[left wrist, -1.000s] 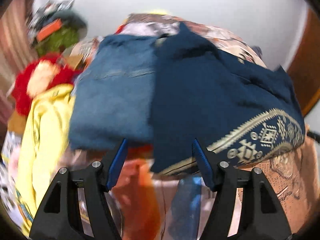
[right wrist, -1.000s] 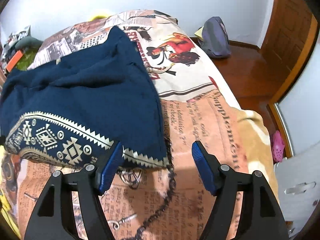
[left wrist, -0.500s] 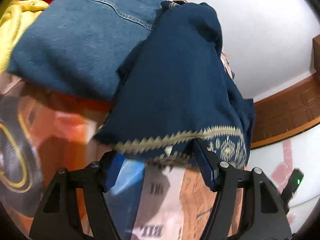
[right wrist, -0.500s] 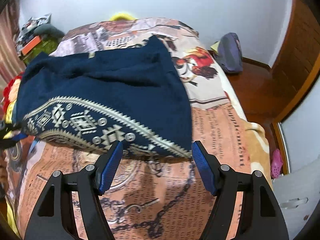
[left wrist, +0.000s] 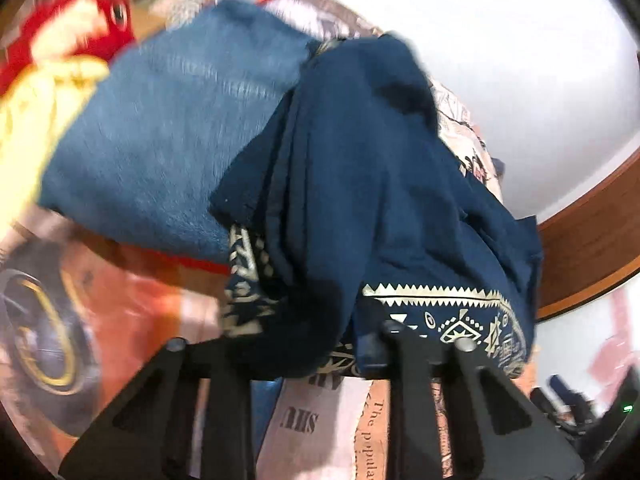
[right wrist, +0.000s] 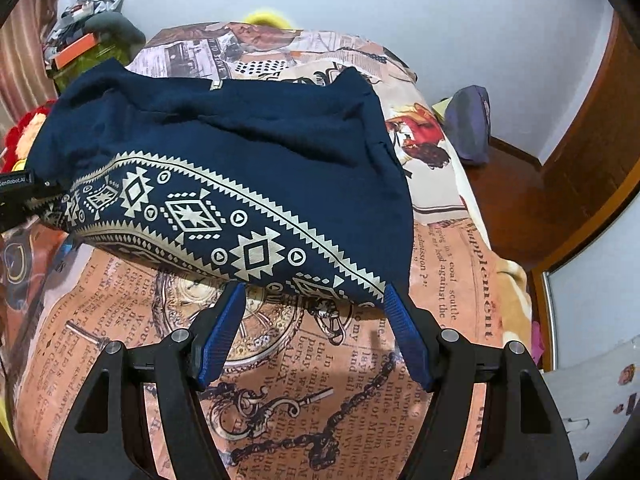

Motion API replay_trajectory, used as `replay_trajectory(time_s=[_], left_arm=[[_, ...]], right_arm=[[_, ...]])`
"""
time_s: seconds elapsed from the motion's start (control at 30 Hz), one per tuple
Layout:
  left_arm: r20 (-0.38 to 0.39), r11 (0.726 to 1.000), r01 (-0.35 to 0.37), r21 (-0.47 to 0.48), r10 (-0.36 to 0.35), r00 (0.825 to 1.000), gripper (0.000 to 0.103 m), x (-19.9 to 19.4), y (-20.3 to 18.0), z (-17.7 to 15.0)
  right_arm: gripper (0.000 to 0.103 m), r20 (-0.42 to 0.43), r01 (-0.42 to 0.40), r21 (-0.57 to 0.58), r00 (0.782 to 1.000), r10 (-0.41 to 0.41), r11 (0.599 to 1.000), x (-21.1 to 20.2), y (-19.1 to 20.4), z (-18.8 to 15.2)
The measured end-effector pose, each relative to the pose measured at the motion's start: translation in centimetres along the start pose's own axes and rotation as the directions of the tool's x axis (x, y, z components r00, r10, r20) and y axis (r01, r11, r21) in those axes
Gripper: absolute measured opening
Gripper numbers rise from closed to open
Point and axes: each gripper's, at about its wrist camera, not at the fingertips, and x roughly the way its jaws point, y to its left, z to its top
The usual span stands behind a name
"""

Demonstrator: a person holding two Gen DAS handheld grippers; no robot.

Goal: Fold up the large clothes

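A navy garment with a cream geometric hem band (right wrist: 224,184) lies on the bed, its hem toward me. It also shows in the left wrist view (left wrist: 384,208). My left gripper (left wrist: 304,344) has its fingers pushed into the hem's left corner, with cloth bunched between them and hiding the tips; it looks shut on the cloth. My right gripper (right wrist: 316,320) is open, its blue pads on either side of the hem's right corner, just in front of the edge.
The bed has a newspaper-print cover (right wrist: 360,380). A folded blue denim garment (left wrist: 168,136) lies left of the navy one, with a yellow garment (left wrist: 28,120) and a red plush toy (left wrist: 76,36) beyond. A dark bag (right wrist: 468,120) sits on the wooden floor at the right.
My left gripper has pushed forward onto the hem's left corner and closed on it, bunching the cloth. My right gripper has moved closer to the hem's right corner and stays open.
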Motion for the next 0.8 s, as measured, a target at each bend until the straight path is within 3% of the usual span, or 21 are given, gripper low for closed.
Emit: replay_trajectory(time_s=[0.23, 0.33, 0.43, 0.5, 0.67, 0.73, 0.8], left_arm=[[0.084, 0.995, 0.046, 0.093, -0.054, 0.995, 0.007, -5.3, -3.6, -0.6], [0.1, 0.986, 0.112, 0.128, -0.125, 0.987, 0.007, -8.6, -3.5, -0.5], [0.148, 0.983, 0.113, 0.142, -0.134, 0.98, 0.007, -10.8, -2.0, -0.7], [0.157, 0.986, 0.098, 0.132, -0.119, 0.98, 0.007, -10.6, -0.6, -0.9], [0.061, 0.997, 0.073, -0.006, -0.072, 0.995, 0.009, -6.5, 4.3, -1.8], [0.039, 0.999, 0.053, -0.015, -0.052, 0.998, 0.011, -5.2, 5.2, -2.1], [0.035, 0.999, 0.038, -0.014, -0.037, 0.999, 0.021, -4.4, 5.5, -2.4]], right_arm=[[0.068, 0.052, 0.001, 0.027, 0.999, -0.002, 1.0, -2.6, -0.5, 0.5], [0.068, 0.062, -0.001, 0.037, 0.998, -0.001, 0.999, -3.1, -0.6, 0.8], [0.068, 0.079, -0.006, 0.034, 0.997, 0.003, 0.999, -3.5, -0.3, 1.0], [0.068, 0.082, -0.011, 0.026, 0.997, 0.009, 1.0, -3.4, 0.1, 1.3], [0.068, 0.067, -0.021, 0.0, 0.998, 0.021, 1.0, -2.3, 1.5, 1.7], [0.068, 0.06, -0.027, -0.009, 0.998, 0.028, 1.0, -1.9, 2.0, 1.7], [0.068, 0.051, -0.031, -0.022, 0.998, 0.033, 0.999, -1.4, 2.6, 1.8]])
